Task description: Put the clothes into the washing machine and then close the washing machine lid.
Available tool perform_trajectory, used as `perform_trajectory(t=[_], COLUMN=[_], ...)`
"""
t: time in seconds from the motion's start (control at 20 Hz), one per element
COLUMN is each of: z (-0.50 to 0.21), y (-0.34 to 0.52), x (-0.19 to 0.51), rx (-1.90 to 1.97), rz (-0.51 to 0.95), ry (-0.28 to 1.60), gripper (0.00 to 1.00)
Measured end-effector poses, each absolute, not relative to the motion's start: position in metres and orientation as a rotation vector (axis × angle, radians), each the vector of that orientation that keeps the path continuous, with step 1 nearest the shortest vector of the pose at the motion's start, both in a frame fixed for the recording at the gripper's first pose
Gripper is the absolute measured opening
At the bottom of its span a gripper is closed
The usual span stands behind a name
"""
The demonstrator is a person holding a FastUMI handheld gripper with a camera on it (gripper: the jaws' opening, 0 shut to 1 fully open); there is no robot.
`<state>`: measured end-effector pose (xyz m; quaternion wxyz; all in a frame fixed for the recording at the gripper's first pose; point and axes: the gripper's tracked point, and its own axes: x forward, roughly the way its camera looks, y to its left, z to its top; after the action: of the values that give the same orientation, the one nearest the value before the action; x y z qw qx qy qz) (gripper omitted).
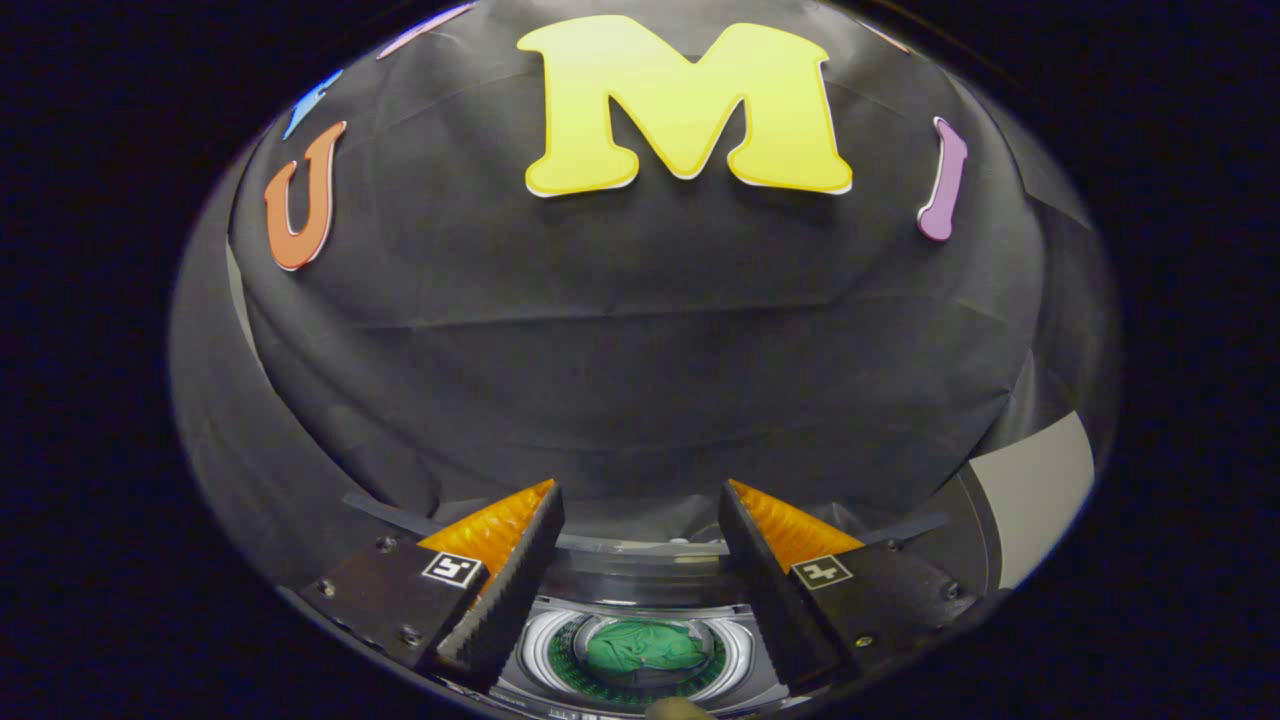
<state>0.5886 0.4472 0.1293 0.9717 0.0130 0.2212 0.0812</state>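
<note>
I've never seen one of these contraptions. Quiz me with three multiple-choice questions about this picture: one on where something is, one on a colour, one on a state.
1. Where is the cloth?
A. inside the washing machine drum
B. pinched in the claw
C. hanging on the wall

2. What colour is the cloth?
A. red
B. green
C. white

3. How is the claw?
A. shut on the cloth
B. shut on the lid
C. open, holding nothing

Answers: 1 A, the cloth lies in the round drum below the fingers; 2 B, it is plainly green; 3 C, the fingers stand wide apart with nothing between them.
</note>
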Motion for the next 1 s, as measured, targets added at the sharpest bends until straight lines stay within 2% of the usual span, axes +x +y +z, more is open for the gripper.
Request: perform_trajectory(t=[1.0], z=[0.102], y=[0.438], x=[0.517], rx=[0.012], rz=[0.199], ry=[0.409], gripper=[0.98])
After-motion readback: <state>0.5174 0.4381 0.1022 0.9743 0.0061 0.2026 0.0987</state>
